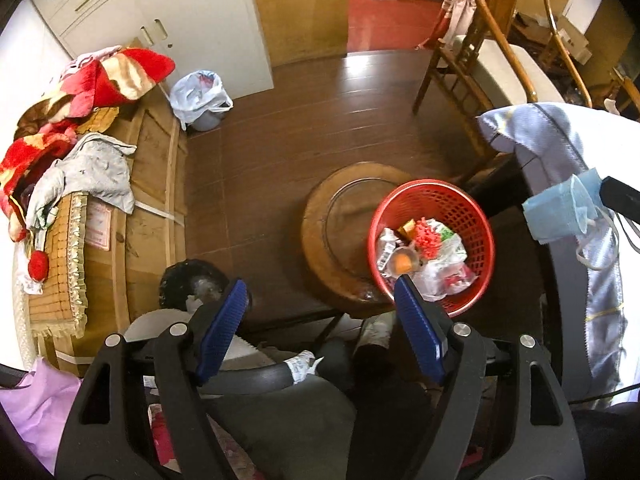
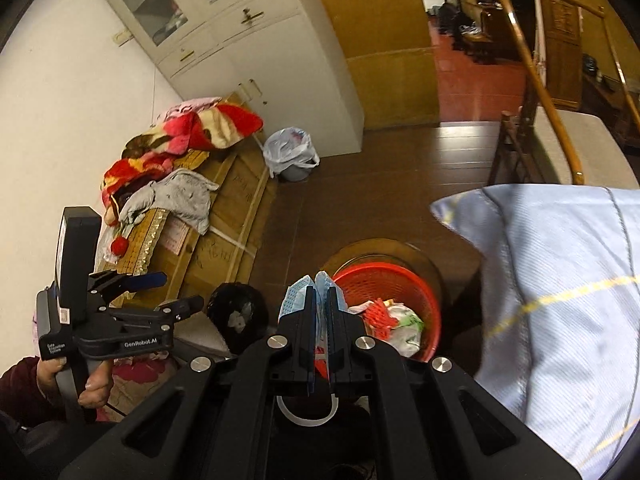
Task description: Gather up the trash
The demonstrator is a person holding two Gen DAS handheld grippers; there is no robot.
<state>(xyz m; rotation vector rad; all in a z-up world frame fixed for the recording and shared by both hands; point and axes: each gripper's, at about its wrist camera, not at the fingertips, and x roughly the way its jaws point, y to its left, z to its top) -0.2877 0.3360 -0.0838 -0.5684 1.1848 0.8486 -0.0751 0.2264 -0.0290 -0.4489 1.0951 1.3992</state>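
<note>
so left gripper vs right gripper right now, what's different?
The left gripper is open with nothing between its blue pads; the right gripper is shut on a blue face mask. In its own view the left gripper has the red basket beside its right finger, while the right gripper holds the mask short of that basket. Both are the same black hand-held type, pointing downward.

A red blanket [image 1: 120, 76] lies at ten o'clock, a wooden chair [image 1: 476, 60] at one, a white cabinet [image 1: 168, 12] at eleven.
</note>
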